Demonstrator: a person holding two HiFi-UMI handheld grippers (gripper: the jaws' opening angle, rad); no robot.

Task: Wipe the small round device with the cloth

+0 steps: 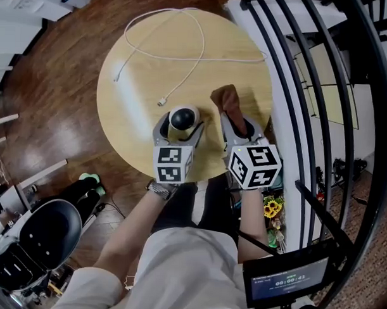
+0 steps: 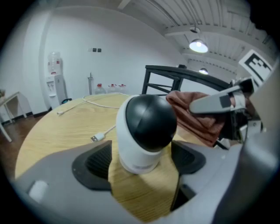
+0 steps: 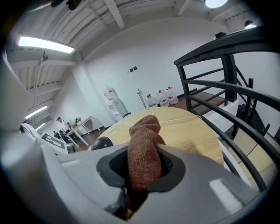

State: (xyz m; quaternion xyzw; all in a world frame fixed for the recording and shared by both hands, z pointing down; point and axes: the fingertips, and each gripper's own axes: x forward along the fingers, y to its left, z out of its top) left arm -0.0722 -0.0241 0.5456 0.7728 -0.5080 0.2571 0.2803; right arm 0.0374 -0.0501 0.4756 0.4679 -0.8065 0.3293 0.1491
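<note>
My left gripper [image 2: 141, 162] has its jaws spread wide. The small round device [image 2: 146, 131] stands upright between the two dark pads [image 2: 94, 164], with a sliver of table showing on each side, so nothing is pinched there. The device has a squat white body under a glossy black dome, and a faint grey marking low on the white part is too blurred for me to read.

My right gripper [image 3: 142, 173] has its jaws pressed onto the cloth [image 3: 143, 151], a rust-brown knitted rag bunched into a roll that pokes out past the fingertips. In the head view it is up off the table, to the right of the device and slightly beyond it, with bare wood between the two.

Each gripper carries a marker cube [image 1: 173, 164] printed with black-and-white squares.

The device sits near the near edge of a round wooden table [image 1: 131, 126]. A white USB cable [image 1: 184, 55] loops across the far half, and its plug [image 1: 162, 102] lies just left of the device. A black railing [image 1: 310, 91] runs well to the device's right. A small screen [image 1: 289, 281] below shows digits that I cannot read for certain.
</note>
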